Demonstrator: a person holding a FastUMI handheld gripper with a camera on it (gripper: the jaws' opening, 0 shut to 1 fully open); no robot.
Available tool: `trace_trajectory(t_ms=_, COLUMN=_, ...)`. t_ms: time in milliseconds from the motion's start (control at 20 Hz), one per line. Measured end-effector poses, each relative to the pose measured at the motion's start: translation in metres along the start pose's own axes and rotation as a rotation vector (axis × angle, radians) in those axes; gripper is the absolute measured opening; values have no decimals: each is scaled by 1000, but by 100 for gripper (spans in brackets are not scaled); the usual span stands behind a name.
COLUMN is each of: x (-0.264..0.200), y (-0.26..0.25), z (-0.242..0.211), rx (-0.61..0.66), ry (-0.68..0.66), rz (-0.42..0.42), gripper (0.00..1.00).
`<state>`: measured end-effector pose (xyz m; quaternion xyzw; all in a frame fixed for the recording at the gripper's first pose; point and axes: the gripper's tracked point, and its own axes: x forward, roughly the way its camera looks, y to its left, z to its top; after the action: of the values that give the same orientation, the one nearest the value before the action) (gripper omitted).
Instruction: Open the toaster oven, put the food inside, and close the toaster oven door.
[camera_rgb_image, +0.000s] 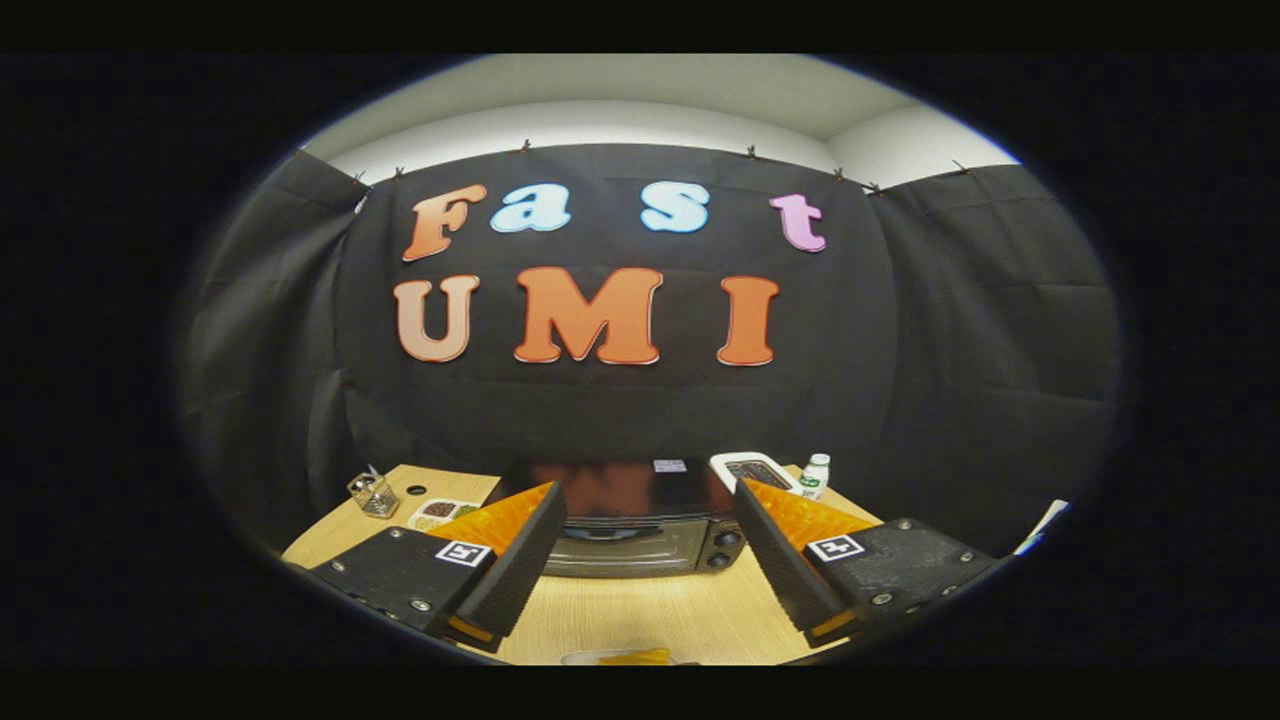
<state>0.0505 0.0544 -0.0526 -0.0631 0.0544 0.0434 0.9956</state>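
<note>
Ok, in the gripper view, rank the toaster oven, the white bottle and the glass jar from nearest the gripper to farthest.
Gripper open, holding nothing.
1. Toaster oven: just ahead, between the fingers.
2 and 3. White bottle, beyond the right finger, and glass jar, off left: too close to call.

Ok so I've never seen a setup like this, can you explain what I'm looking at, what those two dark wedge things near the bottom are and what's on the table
The camera rides on a hand-held grabbing tool and looks forward along it. The two dark wedges are the tool's tongs; they stand wide apart and hold nothing.

Beyond them, on a wooden table, sits a black toaster oven with its door shut. A small clear jar and a flat printed card lie beyond the left finger. A white tray and a small white bottle with a green label stand beyond the right finger. Just below the fingers, something yellow on a pale dish peeks in, possibly the food, though too little shows to tell.
</note>
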Motion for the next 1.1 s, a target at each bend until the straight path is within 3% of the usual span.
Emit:
trace_trajectory(t_ms=200, x=27, y=25, z=-21, rx=23, ry=27, rz=52, gripper=99)
trace_trajectory(t_ms=750, x=127, y=44, z=-98, rx=-38, ry=146, rz=74, gripper=99)
trace_trajectory(t_ms=1100, x=142, y=43, z=-126, rx=-36, ry=202, rz=72, gripper=99)
